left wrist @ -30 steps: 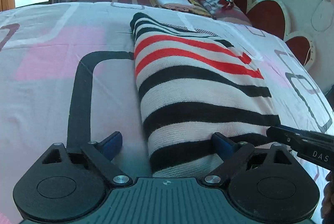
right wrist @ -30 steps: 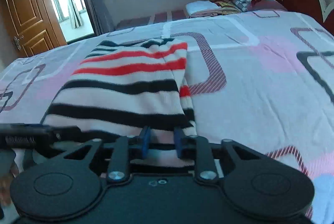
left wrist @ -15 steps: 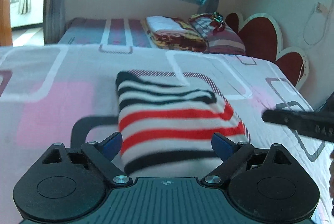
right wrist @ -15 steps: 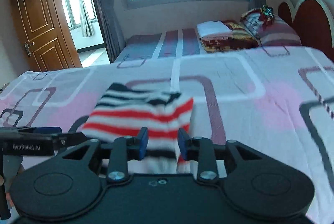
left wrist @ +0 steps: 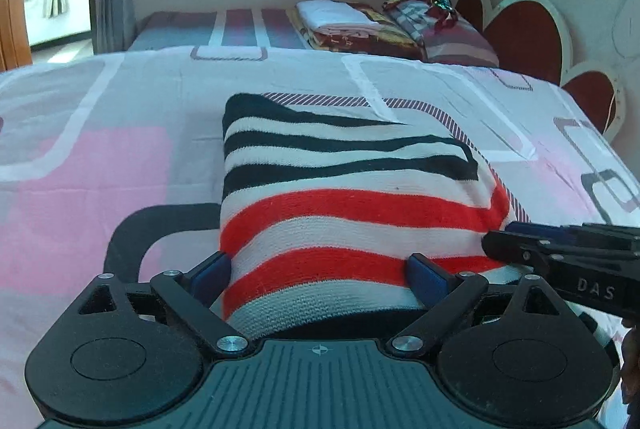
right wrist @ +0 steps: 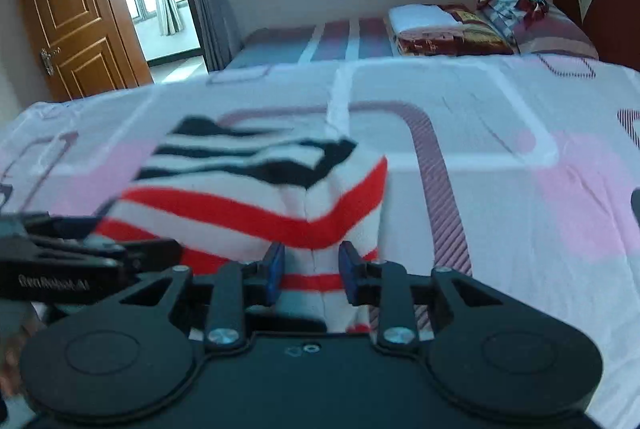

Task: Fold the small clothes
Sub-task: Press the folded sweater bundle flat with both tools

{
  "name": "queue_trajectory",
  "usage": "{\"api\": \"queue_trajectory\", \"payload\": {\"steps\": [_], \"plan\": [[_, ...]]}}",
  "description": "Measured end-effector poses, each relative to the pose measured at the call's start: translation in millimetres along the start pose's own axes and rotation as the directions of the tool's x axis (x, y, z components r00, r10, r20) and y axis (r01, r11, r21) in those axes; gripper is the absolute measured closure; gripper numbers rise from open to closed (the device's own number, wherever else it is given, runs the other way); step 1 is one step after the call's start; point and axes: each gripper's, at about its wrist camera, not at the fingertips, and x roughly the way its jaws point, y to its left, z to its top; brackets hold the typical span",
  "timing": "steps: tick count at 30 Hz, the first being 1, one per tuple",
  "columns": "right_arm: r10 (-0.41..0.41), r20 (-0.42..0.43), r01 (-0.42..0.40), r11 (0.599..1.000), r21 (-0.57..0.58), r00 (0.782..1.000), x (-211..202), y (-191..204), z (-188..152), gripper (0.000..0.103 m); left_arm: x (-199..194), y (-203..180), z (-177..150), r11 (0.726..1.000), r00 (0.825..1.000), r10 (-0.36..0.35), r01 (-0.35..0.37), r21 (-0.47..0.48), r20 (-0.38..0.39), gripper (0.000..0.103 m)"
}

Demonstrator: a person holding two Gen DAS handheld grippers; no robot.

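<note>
Mid-fold, with a striped garment riding on one pinch

Evidently the fold is under way; the striped garment (left wrist: 340,197) fills the lower centre of the left view, lying on the patterned bedspread (left wrist: 100,149) with its near edge raised toward the cameras; the left gripper (left wrist: 320,273) stands spread wide, blue pads either side of the cloth, gripping nothing that I can see; the right gripper (right wrist: 310,271) is drawn in on a bunched corner of the knit, pinching it.

My worry is a lopsided fold; with only the right corner held, the left edge may sag or drag, and the thick knit could slip from a narrow pinch.

Only the right view shows the pinched corner and the wooden door (right wrist: 76,13) at upper left; only the left view shows the garment's full width and the heart-shaped headboard (left wrist: 532,37) at upper right.
</note>
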Motion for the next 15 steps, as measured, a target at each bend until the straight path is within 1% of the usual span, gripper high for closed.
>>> {"api": "queue_trajectory", "payload": {"steps": [2, 5, 7, 8, 10, 12, 15], "plan": [[0.011, 0.007, -0.011, 1.000, -0.012, 1.000, -1.4, -1.8, -1.5, 0.074, 0.8, 0.4, 2.6, 1.000, 1.000, 0.003, -0.003, -0.012, -0.010, 0.009], [0.037, -0.001, -0.037, 0.999, -0.014, 0.999, -6.0, -3.9, 5.6, 0.074, -0.8, -0.7, 8.7, 0.999, 1.000, 0.015, -0.015, -0.042, -0.007, 0.009], [0.068, 0.038, -0.068, 0.998, -0.004, 0.997, -13.7, -5.6, 14.6, 0.072, 1.3, -2.2, 15.2, 0.999, 1.000, 0.025, -0.024, -0.047, 0.009, 0.009], [0.071, 0.060, -0.070, 0.997, -0.014, 0.996, -16.0, -5.2, 19.7, 0.072, 3.2, -2.8, 17.9, 0.999, 1.000, 0.027, -0.027, -0.048, 0.013, 0.009], [0.069, 0.091, -0.067, 0.997, -0.022, 0.993, -13.7, -3.2, 30.0, 0.072, 7.8, -1.8, 25.0, 0.998, 0.999, 0.034, -0.033, -0.061, 0.023, 0.009], [0.069, 0.104, -0.070, 0.998, 0.008, 0.992, -6.4, -8.1, 41.3, 0.072, 12.9, -0.2, 32.3, 0.997, 0.999, 0.043, -0.040, -0.067, 0.033, 0.009], [0.044, 0.114, -0.048, 0.998, 0.032, 0.993, 7.5, -13.6, 53.7, 0.070, 25.5, 0.9, 42.8, 0.997, 0.997, 0.060, -0.058, -0.047, 0.044, 0.009]]}}
